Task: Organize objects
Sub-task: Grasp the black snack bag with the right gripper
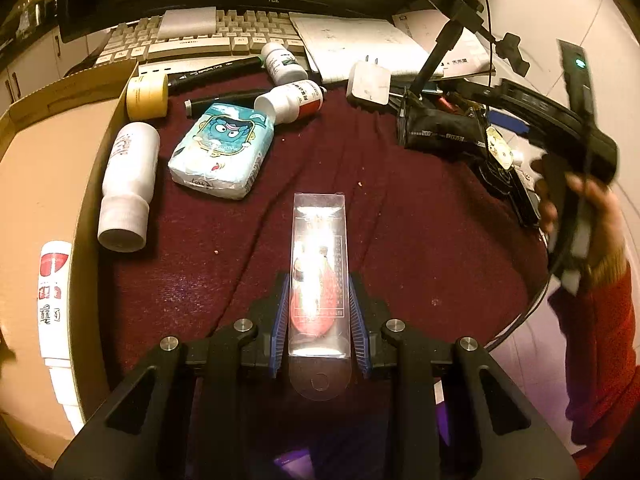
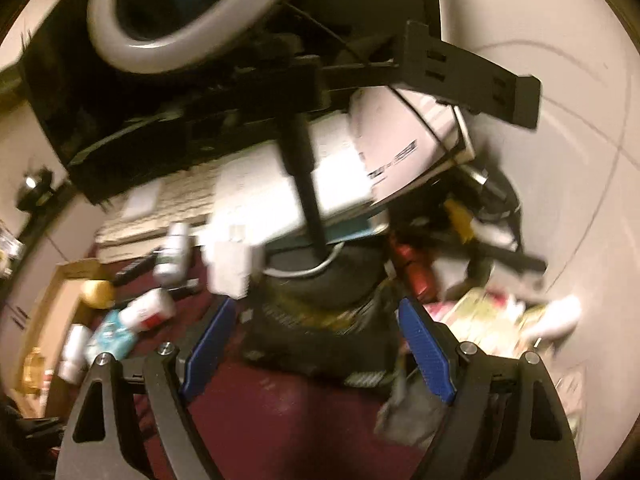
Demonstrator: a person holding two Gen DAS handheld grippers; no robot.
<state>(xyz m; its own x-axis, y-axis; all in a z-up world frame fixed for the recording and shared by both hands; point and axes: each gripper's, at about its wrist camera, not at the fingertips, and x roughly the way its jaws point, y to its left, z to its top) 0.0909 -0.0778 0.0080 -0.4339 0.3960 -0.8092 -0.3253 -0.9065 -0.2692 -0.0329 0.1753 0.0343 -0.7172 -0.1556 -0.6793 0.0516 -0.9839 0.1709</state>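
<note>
My left gripper is shut on a clear plastic package with a red figure inside, held above the maroon cloth. Ahead on the cloth lie a teal tissue pack, a large white bottle, a red-and-white pill bottle, a green-label bottle, a yellow tape roll and black markers. My right gripper is open and empty, blurred, in front of a black pouch. It also shows at the right edge of the left wrist view.
A cardboard box at the left holds a white tube. A keyboard, papers, a white charger, a ring-light stand and the black pouch crowd the back and right.
</note>
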